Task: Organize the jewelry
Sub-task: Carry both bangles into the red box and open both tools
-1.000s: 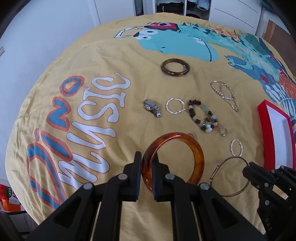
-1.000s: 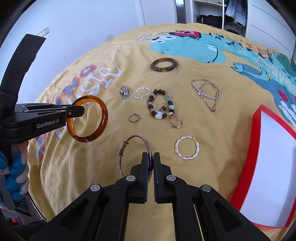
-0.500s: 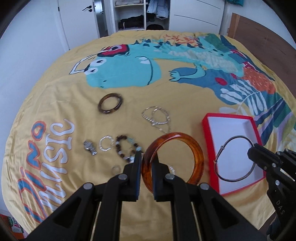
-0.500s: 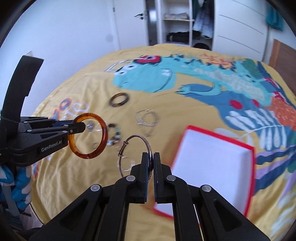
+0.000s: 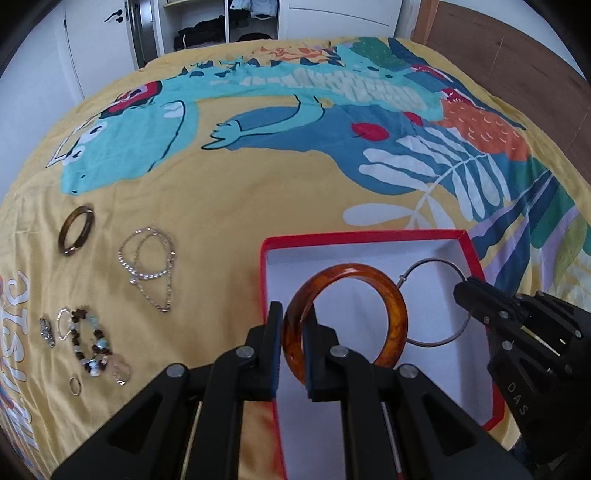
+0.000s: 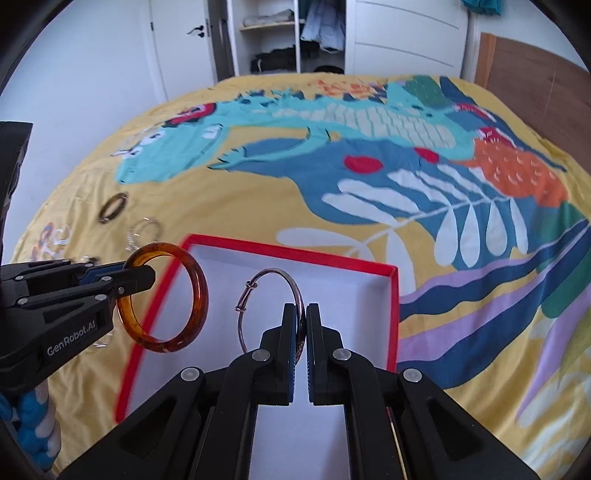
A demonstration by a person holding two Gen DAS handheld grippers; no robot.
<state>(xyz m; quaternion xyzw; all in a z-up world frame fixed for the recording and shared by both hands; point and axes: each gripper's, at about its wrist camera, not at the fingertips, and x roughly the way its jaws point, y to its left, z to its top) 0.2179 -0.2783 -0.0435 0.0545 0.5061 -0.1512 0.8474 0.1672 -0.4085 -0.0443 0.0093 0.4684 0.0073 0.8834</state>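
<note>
Two bangles held over the red box

Left tongs clamp the amber bangle; right tongs pinch the thin wire bangle. Other jewelry lies on the bed.

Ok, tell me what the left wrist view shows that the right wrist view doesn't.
Left wrist only: the beaded bracelet, a small ring and the chain necklace, seen sharply on the bedspread.
Right wrist only: the wardrobe shelves, seen more fully.
Both: the red box, the amber bangle in the left gripper, and the thin metal bangle in the right gripper.
</note>
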